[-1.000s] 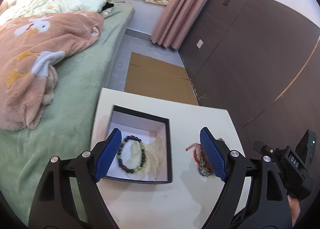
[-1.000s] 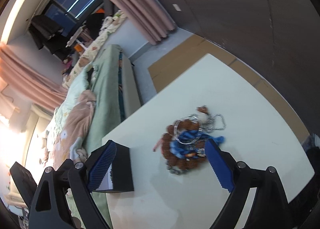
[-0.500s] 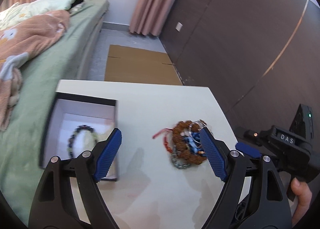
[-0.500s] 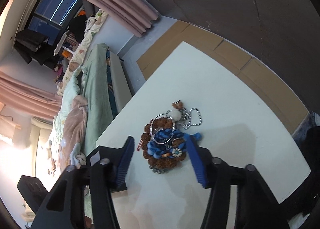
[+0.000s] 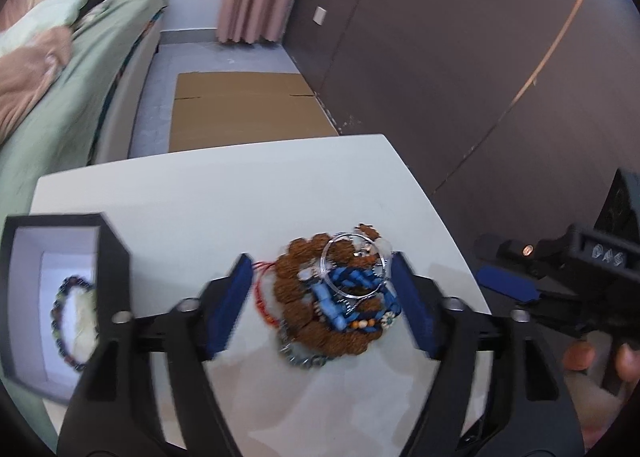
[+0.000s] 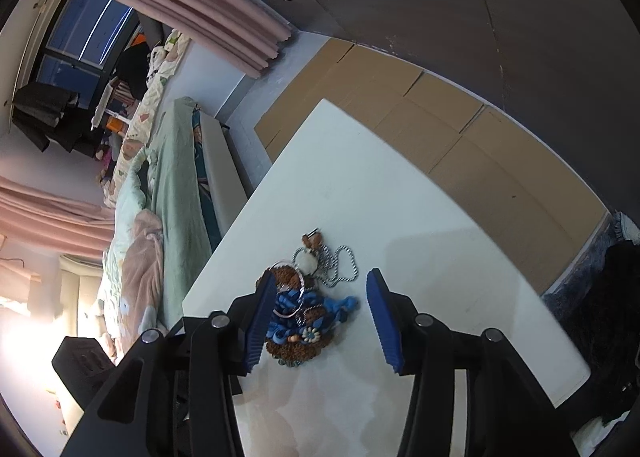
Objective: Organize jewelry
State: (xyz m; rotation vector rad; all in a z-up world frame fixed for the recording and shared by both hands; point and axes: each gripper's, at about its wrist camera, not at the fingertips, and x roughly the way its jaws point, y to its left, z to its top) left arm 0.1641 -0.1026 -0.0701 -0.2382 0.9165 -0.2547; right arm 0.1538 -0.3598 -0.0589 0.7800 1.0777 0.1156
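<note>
A tangled pile of jewelry point(image 5: 332, 297) lies on the white table point(image 5: 224, 201): brown bead bracelets, a blue cord piece, a silver bangle point(image 5: 352, 265), a red string and a ball chain. My left gripper point(image 5: 324, 305) is open, its blue pads on either side of the pile. My right gripper point(image 6: 320, 317) is open too, with the same pile point(image 6: 300, 317) between its pads and the ball chain point(image 6: 340, 265) just beyond. A black box point(image 5: 52, 297) with a white lining holds a dark bead bracelet point(image 5: 64, 321) at the table's left.
A bed with a green sheet point(image 5: 60, 105) runs along the table's left side. Flat cardboard point(image 5: 244, 105) lies on the floor beyond the table, by a dark wall point(image 5: 440, 57). The right gripper's body and a hand point(image 5: 580, 353) show at the right of the left wrist view.
My left gripper has swung right, from over the box to around the jewelry pile, and its jaws have narrowed. My right gripper has narrowed and moved closer over the pile.
</note>
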